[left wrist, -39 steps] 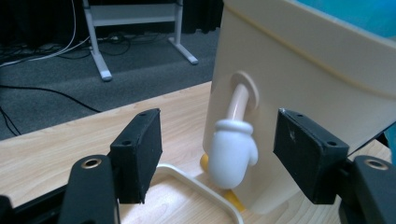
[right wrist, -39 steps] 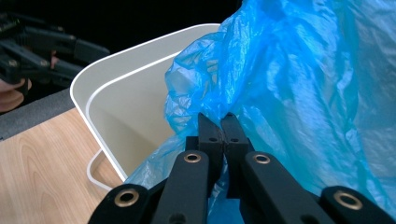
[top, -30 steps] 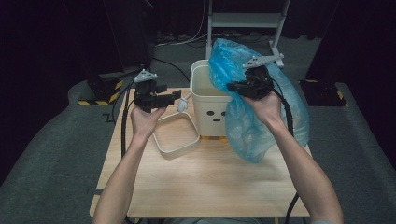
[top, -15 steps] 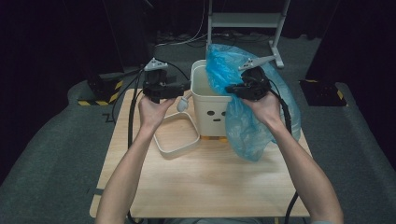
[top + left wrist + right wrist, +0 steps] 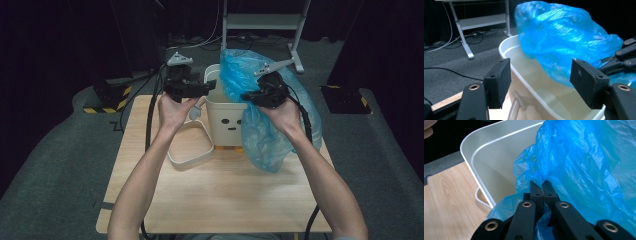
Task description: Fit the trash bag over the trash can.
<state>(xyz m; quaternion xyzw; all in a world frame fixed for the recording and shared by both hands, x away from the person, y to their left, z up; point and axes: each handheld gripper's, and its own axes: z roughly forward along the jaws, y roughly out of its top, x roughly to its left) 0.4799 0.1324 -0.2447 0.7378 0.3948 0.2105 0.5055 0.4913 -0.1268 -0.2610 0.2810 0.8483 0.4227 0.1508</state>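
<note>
A white bin (image 5: 227, 112) with a small face on its front stands at the back of the wooden table (image 5: 220, 195). A blue plastic bag (image 5: 265, 125) hangs over its right rim and down its side. My right gripper (image 5: 246, 96) is shut on a fold of the bag (image 5: 579, 165) above the bin's opening (image 5: 489, 152), its jaws (image 5: 542, 185) pressed together. My left gripper (image 5: 209, 86) hovers at the bin's left rim and is open. In its own view the jaws (image 5: 540, 75) stand wide apart, nothing between them, facing the bag (image 5: 564, 42) over the bin (image 5: 529, 67).
A white rounded ring frame (image 5: 192, 159) lies flat on the table just left of the bin. Behind the table stands a grey metal stand (image 5: 260, 22), with cables on the dark carpet. Yellow-black striped tape (image 5: 107, 107) marks the floor at left.
My left gripper has risen and moved right, from beside the bin's left side to its rim. The right gripper and the bag have stayed put.
</note>
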